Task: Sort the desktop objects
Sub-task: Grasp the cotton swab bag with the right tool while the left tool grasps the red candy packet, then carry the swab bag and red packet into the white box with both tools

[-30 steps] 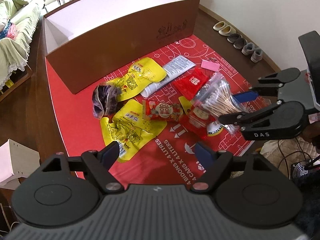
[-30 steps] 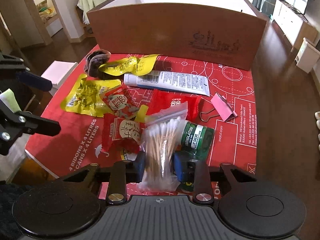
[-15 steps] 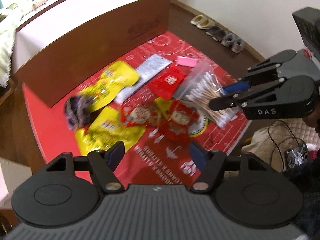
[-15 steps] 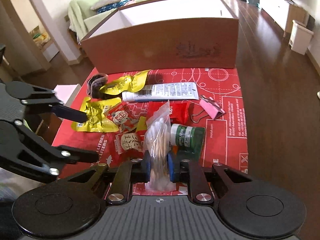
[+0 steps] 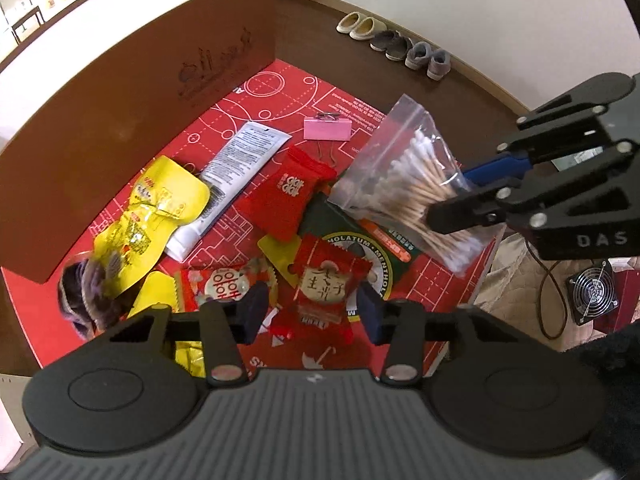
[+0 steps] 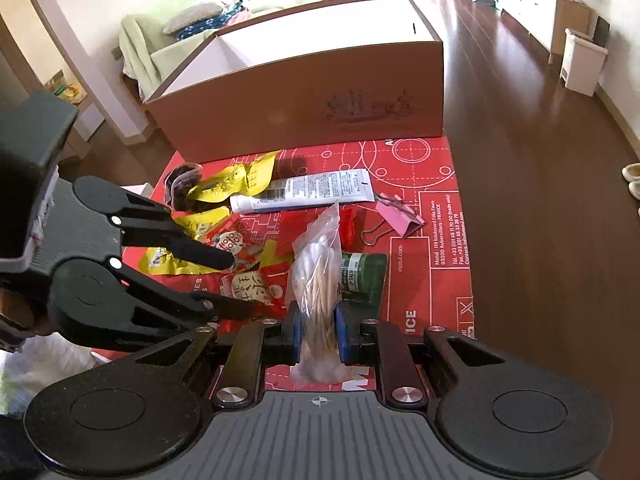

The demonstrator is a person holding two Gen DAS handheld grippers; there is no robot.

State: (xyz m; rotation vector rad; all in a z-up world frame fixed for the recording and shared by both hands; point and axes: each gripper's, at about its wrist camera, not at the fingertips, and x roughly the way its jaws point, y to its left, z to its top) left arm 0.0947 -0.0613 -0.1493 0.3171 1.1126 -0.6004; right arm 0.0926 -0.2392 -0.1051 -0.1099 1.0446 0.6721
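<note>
My right gripper (image 6: 318, 330) is shut on a clear bag of cotton swabs (image 6: 316, 280) and holds it lifted above the red mat (image 6: 432, 280); the bag also shows in the left wrist view (image 5: 404, 184). My left gripper (image 5: 310, 312) is open, its fingers on either side of a small red snack packet (image 5: 326, 284) on the mat; it also shows in the right wrist view (image 6: 240, 280). On the mat lie yellow packets (image 5: 156, 216), a white tube (image 5: 236, 172), a red pouch (image 5: 290, 196), a green menthol tin (image 6: 362, 272) and a pink binder clip (image 5: 326, 128).
A large open brown box (image 6: 320, 108) with a white inside stands at the mat's far edge. A dark purple scrunchie (image 5: 86, 292) lies at the mat's left. Shoes (image 5: 400, 46) line the wall; a small fan (image 5: 592, 296) sits on the floor to the right.
My right gripper has lifted the swab bag higher off the mat. My left gripper has moved forward and down, over the red snack packet.
</note>
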